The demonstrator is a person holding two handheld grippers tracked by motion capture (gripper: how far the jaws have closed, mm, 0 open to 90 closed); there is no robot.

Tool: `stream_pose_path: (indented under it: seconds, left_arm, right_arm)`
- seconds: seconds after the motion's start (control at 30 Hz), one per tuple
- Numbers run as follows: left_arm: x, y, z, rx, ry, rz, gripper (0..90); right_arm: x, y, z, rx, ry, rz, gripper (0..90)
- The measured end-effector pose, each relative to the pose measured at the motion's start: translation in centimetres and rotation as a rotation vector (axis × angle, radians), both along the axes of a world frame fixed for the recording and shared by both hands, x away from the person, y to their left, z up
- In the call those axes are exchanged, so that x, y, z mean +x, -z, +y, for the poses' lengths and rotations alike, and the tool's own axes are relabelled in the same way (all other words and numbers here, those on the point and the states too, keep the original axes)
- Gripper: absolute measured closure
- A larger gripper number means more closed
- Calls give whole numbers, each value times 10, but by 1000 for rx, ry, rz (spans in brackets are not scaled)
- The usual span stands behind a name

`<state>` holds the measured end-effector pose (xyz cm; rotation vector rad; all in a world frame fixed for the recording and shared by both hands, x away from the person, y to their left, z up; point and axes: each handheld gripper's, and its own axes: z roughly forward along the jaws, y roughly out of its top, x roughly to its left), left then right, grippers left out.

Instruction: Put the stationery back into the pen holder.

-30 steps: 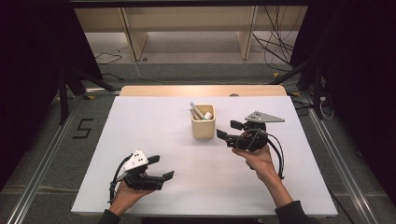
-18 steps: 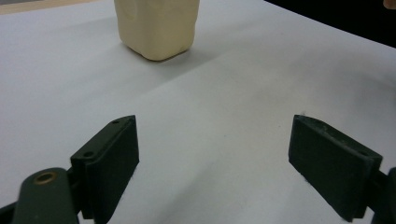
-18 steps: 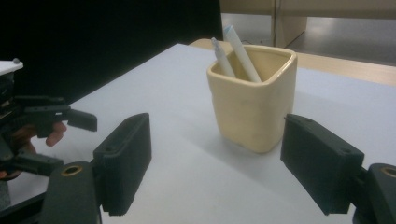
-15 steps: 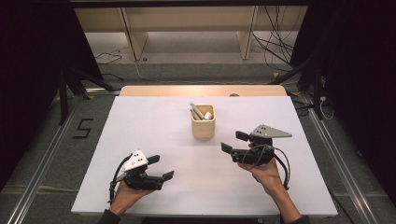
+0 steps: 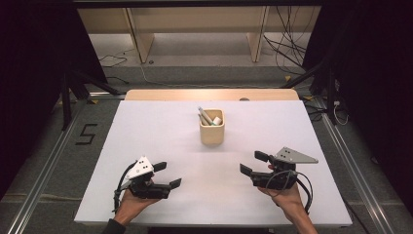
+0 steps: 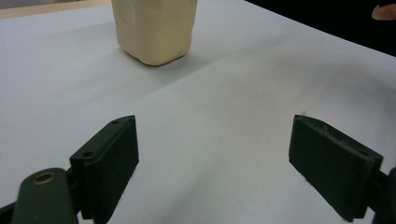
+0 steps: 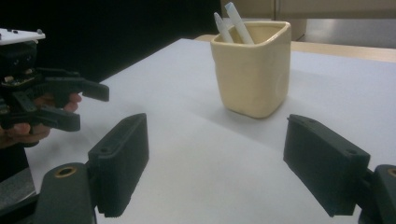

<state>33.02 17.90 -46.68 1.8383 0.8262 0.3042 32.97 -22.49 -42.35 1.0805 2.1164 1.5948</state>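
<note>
Two hand-held grippers rest low over the white tabletop (image 5: 146, 126) in the high view: the left hand-held gripper (image 5: 168, 175) at the lower left of the frame and the right hand-held gripper (image 5: 253, 163) at the lower right, each with its jaws spread wide and nothing between them. A cream cup (image 5: 212, 132) stands upright near the middle of the frame, above and between the two, well apart from both, with pens (image 5: 203, 116) leaning inside it. In the left gripper view, the two black jaws rise from the bottom corners, far apart and empty, over bare white surface; the cream cup (image 6: 154, 28) sits at the top of the frame, left of centre, its upper part cut off by the edge. In the right gripper view, the jaws again stand wide with nothing held; the cream cup (image 7: 252, 70) stands upright in the upper middle of the frame, beyond the jaws, with two pens (image 7: 231, 23) poking out of it, and the left hand-held gripper (image 7: 86, 105) shows at the left edge, held in a hand (image 7: 28, 130), jaws parted.
</note>
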Motion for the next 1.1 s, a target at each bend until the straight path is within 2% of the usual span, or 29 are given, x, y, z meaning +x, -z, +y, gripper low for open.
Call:
stream_pose_path:
  seconds: [0.3,0.67,1.1]
  left_arm:
    - [-1,-1,3,-12,3,-7,155]
    - [-3,-2,4,-17,12,-11,155]
    - [-4,-1,3,-13,20,-8,155]
  right_arm:
    - [-15,13,-11,22,13,-2,217]
    - [-26,31,-14,-9,18,-9,208]
    - [-31,36,-18,-4,33,-5,202]
